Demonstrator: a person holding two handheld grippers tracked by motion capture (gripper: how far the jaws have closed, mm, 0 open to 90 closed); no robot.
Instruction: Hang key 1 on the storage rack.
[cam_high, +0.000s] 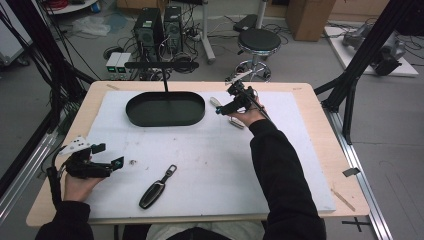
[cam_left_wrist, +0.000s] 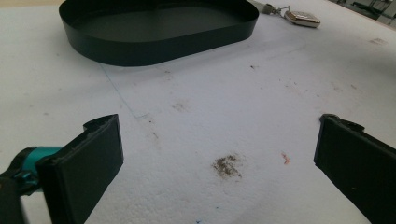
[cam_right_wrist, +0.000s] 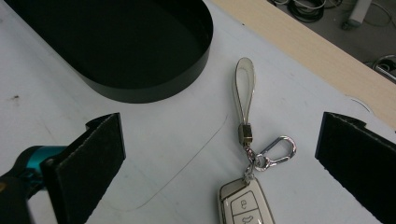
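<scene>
Nearest you, the black key fob (cam_high: 155, 191) and, far right under your right gripper (cam_right_wrist: 219, 154), the white key fob (cam_right_wrist: 246, 204) lie outside the empty tray (cam_high: 165, 119); both grippers' fingers (cam_left_wrist: 88, 163) gape, holding nothing.

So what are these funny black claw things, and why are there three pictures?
A person sits at a table holding a grabbing tool in each hand: the left gripper and the right gripper. One camera looks down from above; a camera rides on each tool, looking past its black jaws. Both tools are open and hold nothing. On the white mat lie a black oval tray, a black car key, and a white car key on a strap, just ahead of the right tool.
</scene>
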